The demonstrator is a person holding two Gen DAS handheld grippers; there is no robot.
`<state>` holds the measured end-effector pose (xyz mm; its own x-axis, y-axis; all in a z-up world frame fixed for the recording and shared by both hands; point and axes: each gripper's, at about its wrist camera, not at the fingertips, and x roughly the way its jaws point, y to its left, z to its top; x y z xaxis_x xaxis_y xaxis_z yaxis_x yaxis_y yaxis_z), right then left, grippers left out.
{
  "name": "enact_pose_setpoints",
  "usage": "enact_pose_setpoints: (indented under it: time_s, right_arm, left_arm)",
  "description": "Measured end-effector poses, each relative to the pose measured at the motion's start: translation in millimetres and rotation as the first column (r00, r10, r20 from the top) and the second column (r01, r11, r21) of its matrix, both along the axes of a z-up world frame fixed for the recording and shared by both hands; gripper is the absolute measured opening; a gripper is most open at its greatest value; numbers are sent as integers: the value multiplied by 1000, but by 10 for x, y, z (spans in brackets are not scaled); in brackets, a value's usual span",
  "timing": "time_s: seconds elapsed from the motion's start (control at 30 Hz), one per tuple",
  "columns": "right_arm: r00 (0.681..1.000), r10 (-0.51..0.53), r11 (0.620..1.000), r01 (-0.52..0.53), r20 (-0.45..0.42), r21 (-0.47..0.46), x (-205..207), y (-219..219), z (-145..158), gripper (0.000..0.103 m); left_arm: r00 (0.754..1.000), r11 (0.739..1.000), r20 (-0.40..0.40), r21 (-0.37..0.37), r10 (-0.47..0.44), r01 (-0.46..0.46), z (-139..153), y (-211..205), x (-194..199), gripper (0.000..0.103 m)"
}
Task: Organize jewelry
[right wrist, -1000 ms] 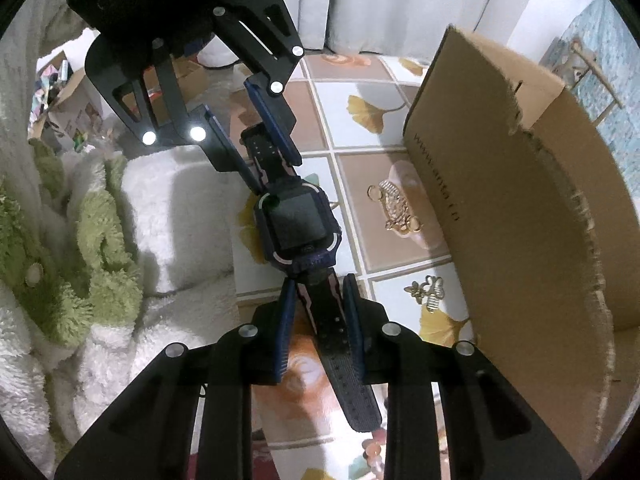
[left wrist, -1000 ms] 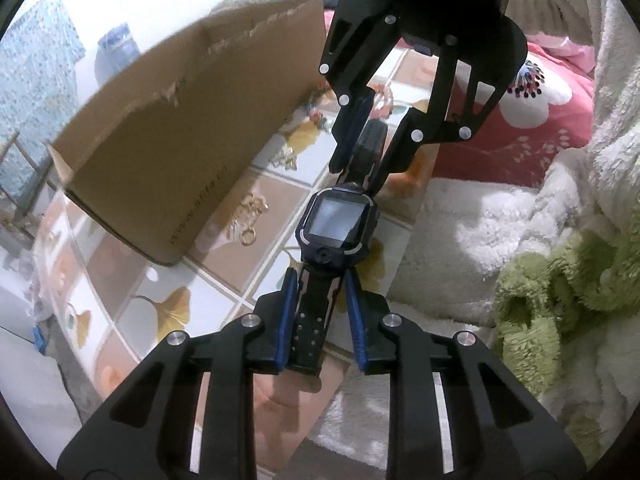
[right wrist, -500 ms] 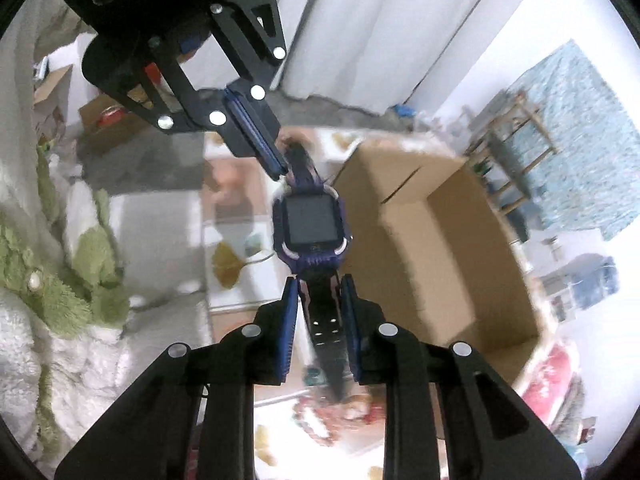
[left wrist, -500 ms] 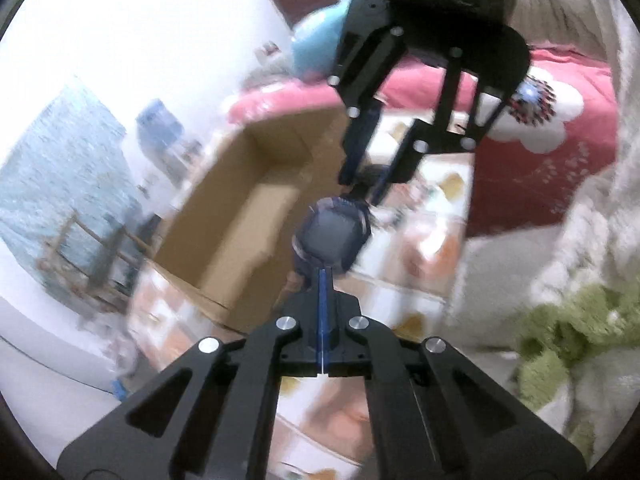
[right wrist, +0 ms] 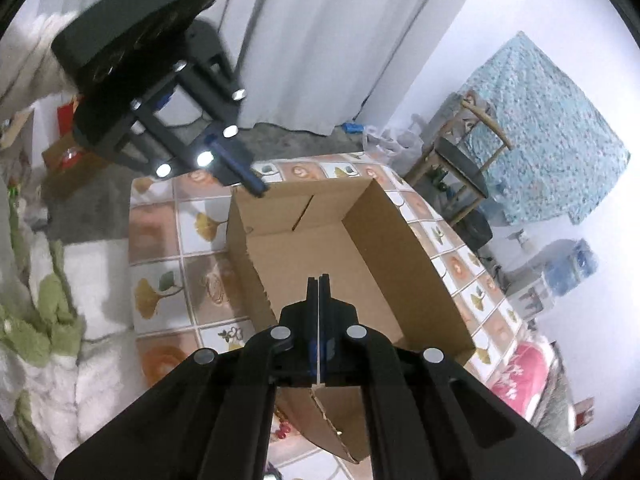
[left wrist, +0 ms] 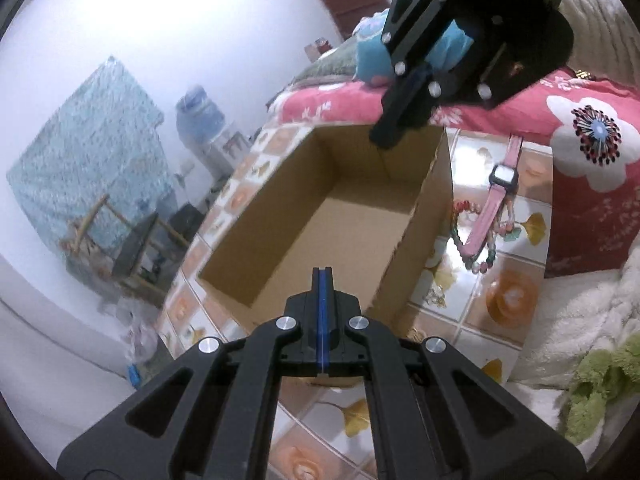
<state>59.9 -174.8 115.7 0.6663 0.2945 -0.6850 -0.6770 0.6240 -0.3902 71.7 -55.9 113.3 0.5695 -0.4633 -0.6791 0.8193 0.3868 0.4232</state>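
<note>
My left tongs (left wrist: 323,276) are at the lower centre of the left wrist view, fully closed, blue pads pressed flat together with nothing between them. My right tongs (right wrist: 319,282) occupy the same position in the right wrist view, also fully closed and empty. Each pair appears once more in the opposite view: the right tongs at the upper right of the left wrist view, the left tongs at the upper left of the right wrist view.

One cardboard box (left wrist: 432,216) stands open-topped on the tiled table (left wrist: 508,300), directly ahead of both tongs. Its interior shows bare cardboard as far as either view reaches; the near floor is hidden behind the tongs.

Jewelry count, left wrist view, right of the box:
- One pink watch (left wrist: 496,196), lying flat on the table, strap running toward the upper right.
- One beaded bracelet (left wrist: 476,258), partly under the pink watch strap.

Jewelry count, right wrist view, left of the box:
- One gold piece (right wrist: 216,286), blurred, on a brown tile just beside the box wall.
- One small dark-and-gold ornament (right wrist: 232,335) on a white tile below it.
- One cluster of red beads (right wrist: 283,432) at the lower centre, partly hidden by my tongs.

One red floral bedcover (left wrist: 592,168) borders the table at the right of the left wrist view.
</note>
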Motion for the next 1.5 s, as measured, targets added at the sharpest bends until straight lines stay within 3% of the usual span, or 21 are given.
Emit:
enact_pose_setpoints:
  time_s: [0.17,0.23,0.33,0.4,0.43,0.53,0.6,0.73,0.83,0.93,1.0,1.27,1.5]
  right_arm:
    - [996,-90,991,92,-29,101,-3,-258,27,0]
    - [986,-158,971,165,-55,175,-56,-449,87,0]
    - [964,-257,930,268,-76,254,-273,-665,100,18]
    - [940,-333,895,342,-80,287,-471,-760,32,53]
    - [924,-372,874,381,-89,302,-582,-805,-23,55]
    - [848,-506,786,529,-158,320,-848,-973,-269,57]
    - [783,-584,713,621,-215,326,-1008,-1094,-491,57]
    - [645,-666,541,763,-374,353,-1235,-1284,-987,57]
    - [574,-684,441,817,-450,371,-1302,-1380,-1223,57]
    - [553,-702,416,830,-450,370,-1311,-1357,-1339,57]
    - [552,-701,407,830,-453,382,-1271,-1355,-1412,54]
    - [519,-698,361,850,-495,383,-1160,-1551,-1604,49]
    - [515,-680,347,853,-522,389,-1175,-1654,-1728,49]
  left_arm:
    - [995,997,-87,-51,56,-60,-149,160,-31,0]
    - [992,995,-109,-71,65,-73,-219,167,-63,5]
    - [989,990,-134,-119,60,-76,-262,192,-228,24]
    - [987,985,-154,-155,53,-77,-299,178,-344,37]
    - [987,982,-156,-170,49,-76,-333,161,-417,45]
    - [986,977,-159,-195,54,-85,-482,55,-602,55]
    - [977,972,-203,-209,63,-106,-654,-71,-695,55]
    - [980,974,-185,-196,80,-116,-931,-422,-865,55]
    - [985,978,-164,-193,52,-83,-1038,-669,-913,51]
    - [989,987,-147,-151,27,-50,-1148,-901,-863,34]
    - [990,992,-137,-125,10,-27,-1181,-1010,-812,30]
    - [979,992,-162,-45,-126,120,-1287,-1448,-739,30]
    - [956,964,-146,50,-253,262,-1422,-1765,-797,30]
